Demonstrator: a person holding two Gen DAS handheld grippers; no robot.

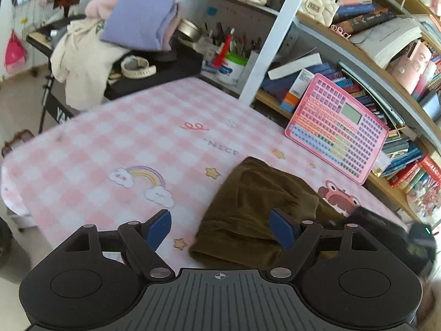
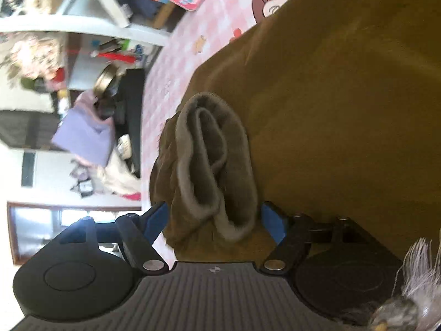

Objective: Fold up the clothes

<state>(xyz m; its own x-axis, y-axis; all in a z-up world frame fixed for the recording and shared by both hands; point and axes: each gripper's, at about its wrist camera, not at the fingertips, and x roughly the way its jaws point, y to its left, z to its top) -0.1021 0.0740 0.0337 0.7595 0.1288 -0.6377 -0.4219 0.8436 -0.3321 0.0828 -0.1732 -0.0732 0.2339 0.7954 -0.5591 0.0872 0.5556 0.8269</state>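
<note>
Right tool (image 2: 213, 220): my blue pads bracket the bunched, fleece-lined end of the olive-brown folded garment (image 2: 330, 110), apparently pinching it for the next fold. Left tool (image 1: 220, 229): spread, empty, above the garment's near edge. Pink checked worktop (image 1: 110, 143): open leftward.

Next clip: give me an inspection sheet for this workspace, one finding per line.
Surface: pink checked cloth with cartoon prints.
Job's things: brown garment, folded, on the cloth.
Clutter: pink keyboard toy leaning on the shelves; purple clothes pile beyond the far edge.
Grippers: left tongs open, empty; right tongs around a bunched fold of the garment, grip uncertain.
Cables: nothing seen.
Surroundings: crowded bookshelves.
</note>
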